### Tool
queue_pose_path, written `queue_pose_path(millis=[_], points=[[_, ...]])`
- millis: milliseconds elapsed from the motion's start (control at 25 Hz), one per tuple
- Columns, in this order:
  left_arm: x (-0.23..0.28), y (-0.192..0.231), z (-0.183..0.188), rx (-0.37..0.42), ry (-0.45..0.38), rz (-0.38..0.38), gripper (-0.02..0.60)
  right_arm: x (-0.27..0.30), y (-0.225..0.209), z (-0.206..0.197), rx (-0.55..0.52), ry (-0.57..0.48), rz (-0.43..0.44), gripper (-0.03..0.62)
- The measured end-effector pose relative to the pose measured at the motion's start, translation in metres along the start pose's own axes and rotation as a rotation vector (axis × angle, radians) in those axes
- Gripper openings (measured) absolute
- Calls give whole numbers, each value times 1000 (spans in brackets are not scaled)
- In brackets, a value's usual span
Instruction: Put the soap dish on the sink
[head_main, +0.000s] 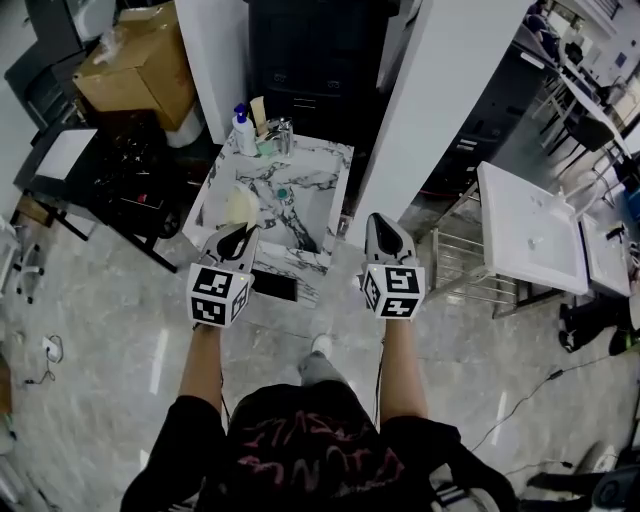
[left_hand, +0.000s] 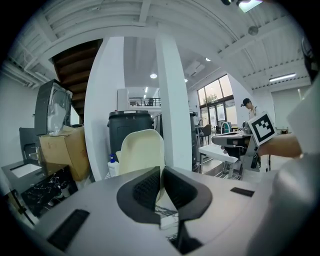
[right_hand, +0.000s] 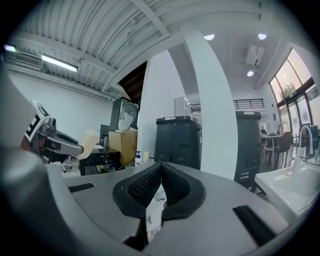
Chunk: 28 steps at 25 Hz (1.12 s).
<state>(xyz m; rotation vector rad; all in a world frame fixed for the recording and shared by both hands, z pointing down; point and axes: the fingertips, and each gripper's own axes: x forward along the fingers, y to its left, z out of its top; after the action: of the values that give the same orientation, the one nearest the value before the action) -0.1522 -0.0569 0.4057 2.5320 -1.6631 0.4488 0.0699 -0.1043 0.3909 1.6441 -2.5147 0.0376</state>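
Head view: I'm at the marble sink (head_main: 335, 165), both grippers out in front. My left gripper (head_main: 238, 235) is clamped on the cream soap dish (head_main: 240, 205), which shows over the sink's front-left part. Can't tell if it touches anything. My right gripper (head_main: 386, 225) is off the sink's front-right corner, over the floor, w/ nothing in it. At the back of the sink a white pump bottle (head_main: 243, 130) w/ blue top stands beside the faucet (head_main: 281, 130). A 2nd basin (head_main: 530, 230), plain white, sits on a metal rack well off to the right.

Left gripper view: the 2 jaws are closed on the dish's lower edge, and the dish stands upright above them. A cardboard box (left_hand: 62, 150) is at left.

Right gripper view: jaws meet at the tips, nothing between them — empty. Far left, the cream dish shows again in the other gripper.
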Motion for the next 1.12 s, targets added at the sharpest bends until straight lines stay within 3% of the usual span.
queue_pose_path(millis=[440, 800, 1120], points=[[102, 2, 30, -6, 52, 22, 34, 81, -66, 5, 4, 32, 70, 3], [136, 1, 39, 5, 71, 24, 34, 104, -83, 2, 24, 36, 97, 5], [162, 4, 51, 63, 76, -9, 34, 120, -90, 9, 18, 38, 61, 5]])
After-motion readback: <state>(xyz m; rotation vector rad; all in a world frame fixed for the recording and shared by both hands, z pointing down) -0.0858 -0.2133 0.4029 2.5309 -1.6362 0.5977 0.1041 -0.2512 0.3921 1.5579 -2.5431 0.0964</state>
